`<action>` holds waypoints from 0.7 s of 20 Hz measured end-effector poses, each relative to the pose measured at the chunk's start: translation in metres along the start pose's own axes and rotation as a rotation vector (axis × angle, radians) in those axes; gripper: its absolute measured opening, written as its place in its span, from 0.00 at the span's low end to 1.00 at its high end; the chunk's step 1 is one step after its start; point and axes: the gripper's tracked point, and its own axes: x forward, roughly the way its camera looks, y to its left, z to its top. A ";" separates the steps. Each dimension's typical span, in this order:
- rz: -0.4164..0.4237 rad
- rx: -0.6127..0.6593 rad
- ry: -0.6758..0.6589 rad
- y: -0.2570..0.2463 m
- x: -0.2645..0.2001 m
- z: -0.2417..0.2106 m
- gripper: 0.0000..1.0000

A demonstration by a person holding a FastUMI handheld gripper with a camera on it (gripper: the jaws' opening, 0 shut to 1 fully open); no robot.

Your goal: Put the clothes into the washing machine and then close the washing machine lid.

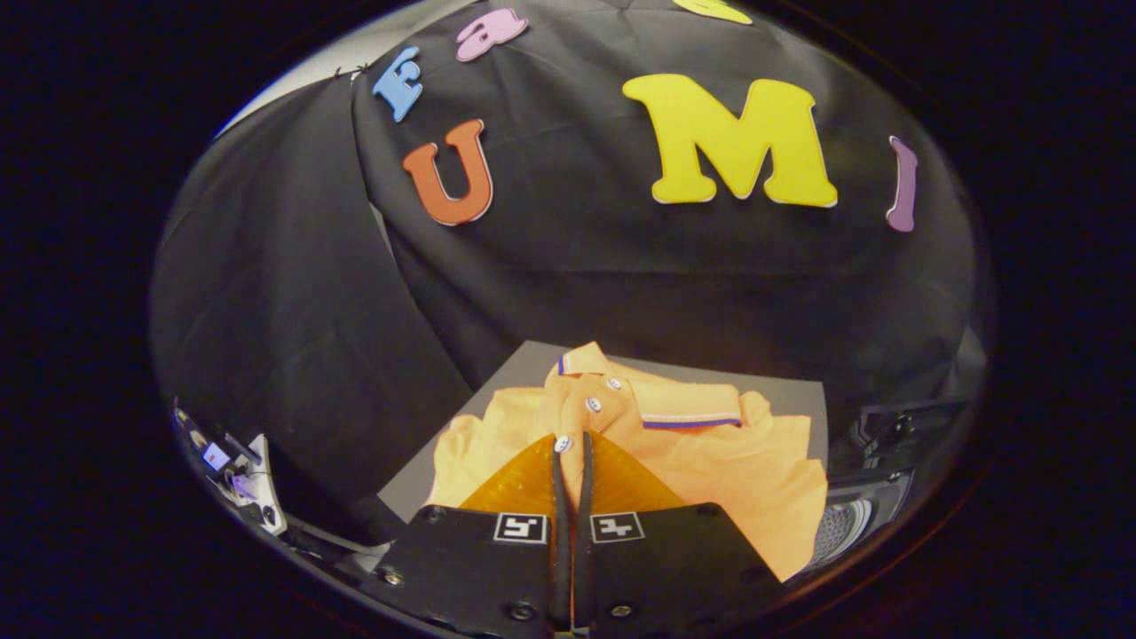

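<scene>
shirt [710,461] is what i have in my gripper [572,448] right now: an orange polo with a striped collar and a short row of white buttons, bunched against a grey board [532,359]. my two fingers are drawn together with only a thin slit between them, and their tips sit on the button strip just below the collar, so i judge them pinched onto a fold of the cloth there. most of the shirt spreads beyond the fingertips from about 10 o'clock round to 4 o'clock, with the collar at 12 to 1 o'clock. the washing machine [856,515] lies at roughly 4 o'clock of my fingers, a perforated drum showing just past the shirt's hem. this thing will handle as light, soft and floppy; it will sag and trail from wherever i grip, so a sleeve could catch on the machine's rim. the doubled button strip near the collar is a thicker, firmer bite than a single layer, and less likely to slip out.
</scene>
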 end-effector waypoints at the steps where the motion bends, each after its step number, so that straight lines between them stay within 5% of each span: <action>1: 0.001 -0.001 -0.030 -0.002 -0.011 0.013 0.05; 6: 0.011 -0.007 -0.159 -0.005 -0.058 0.063 0.05; 14: -0.082 0.015 -0.220 -0.074 -0.095 0.079 0.05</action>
